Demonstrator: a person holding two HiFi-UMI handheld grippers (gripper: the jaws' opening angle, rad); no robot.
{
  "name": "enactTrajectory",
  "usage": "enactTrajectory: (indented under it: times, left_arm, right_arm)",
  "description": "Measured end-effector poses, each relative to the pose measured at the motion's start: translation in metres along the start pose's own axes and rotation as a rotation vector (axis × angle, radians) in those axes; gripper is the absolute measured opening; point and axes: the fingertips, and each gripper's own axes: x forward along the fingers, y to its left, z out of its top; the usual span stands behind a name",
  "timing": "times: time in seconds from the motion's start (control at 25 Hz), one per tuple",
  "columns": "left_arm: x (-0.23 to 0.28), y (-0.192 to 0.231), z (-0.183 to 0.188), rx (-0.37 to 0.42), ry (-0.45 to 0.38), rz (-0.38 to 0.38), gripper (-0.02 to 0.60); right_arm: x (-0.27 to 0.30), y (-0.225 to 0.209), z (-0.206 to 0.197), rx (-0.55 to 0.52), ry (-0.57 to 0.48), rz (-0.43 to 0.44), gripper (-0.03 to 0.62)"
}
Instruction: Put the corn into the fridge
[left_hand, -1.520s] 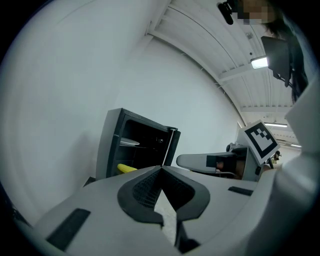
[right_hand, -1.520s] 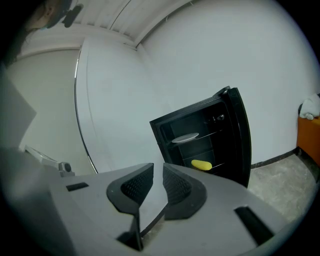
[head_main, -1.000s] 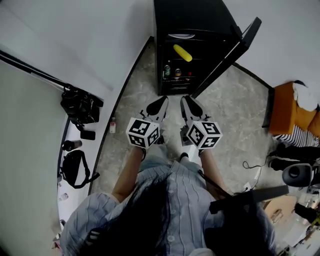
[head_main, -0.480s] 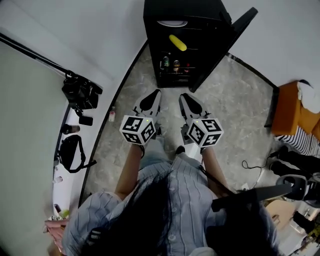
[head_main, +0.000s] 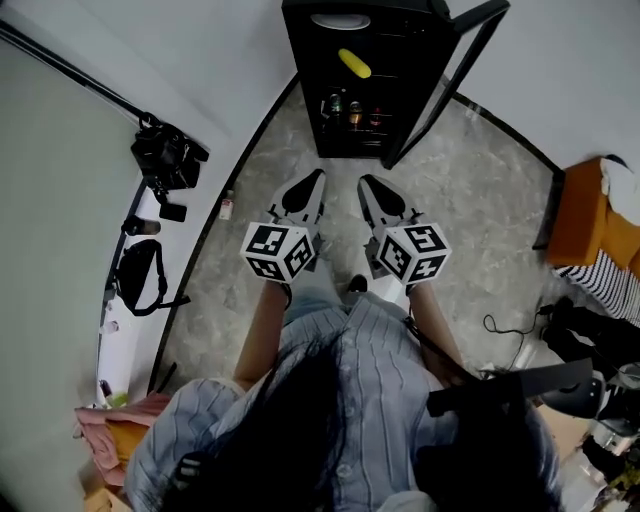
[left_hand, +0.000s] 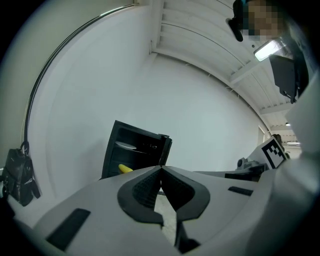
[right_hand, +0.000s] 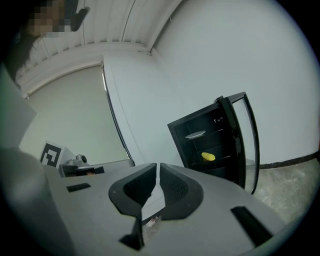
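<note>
The yellow corn lies on a middle shelf of the black fridge, whose glass door stands open to the right. It also shows as the corn and the corn in the gripper views. My left gripper and right gripper are held side by side over the floor, a good step short of the fridge and pointing at it. The left gripper is shut and empty. The right gripper has just been closing; only a slit is left, with nothing between its pads.
A white plate sits on the top shelf, with bottles on a lower one. A camera bag hangs at the left wall, with a small bottle on the floor. An orange seat and a cable lie right.
The person and both grippers have backed away from the fridge, which now sits higher and smaller in the head view. The corn stays on its shelf.
</note>
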Motion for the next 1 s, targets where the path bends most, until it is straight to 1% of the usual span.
enactTrajectory:
  times: [0.2, 0.4, 0.56, 0.8, 1.0]
  left_arm:
    - [-0.021, -0.024, -0.009, 0.017, -0.002, 0.003, 0.008]
    - [-0.041, -0.040, -0.017, 0.024, 0.001, 0.002, 0.008]
    - [-0.051, -0.047, -0.023, 0.028, 0.004, 0.006, 0.008]
    - [-0.062, -0.053, -0.021, 0.034, -0.007, 0.004, 0.008]
    - [-0.071, -0.043, -0.007, 0.027, -0.003, -0.008, 0.008]
  right_arm:
    - [-0.026, 0.018, -0.008, -0.027, -0.002, 0.048, 0.032]
    - [-0.045, 0.034, -0.015, -0.047, 0.004, 0.073, 0.031]
    - [-0.052, 0.040, -0.019, -0.063, 0.004, 0.079, 0.028]
    - [-0.060, 0.046, -0.022, -0.081, 0.012, 0.077, 0.023]
    - [-0.049, 0.064, -0.012, -0.100, 0.021, 0.069, 0.021]
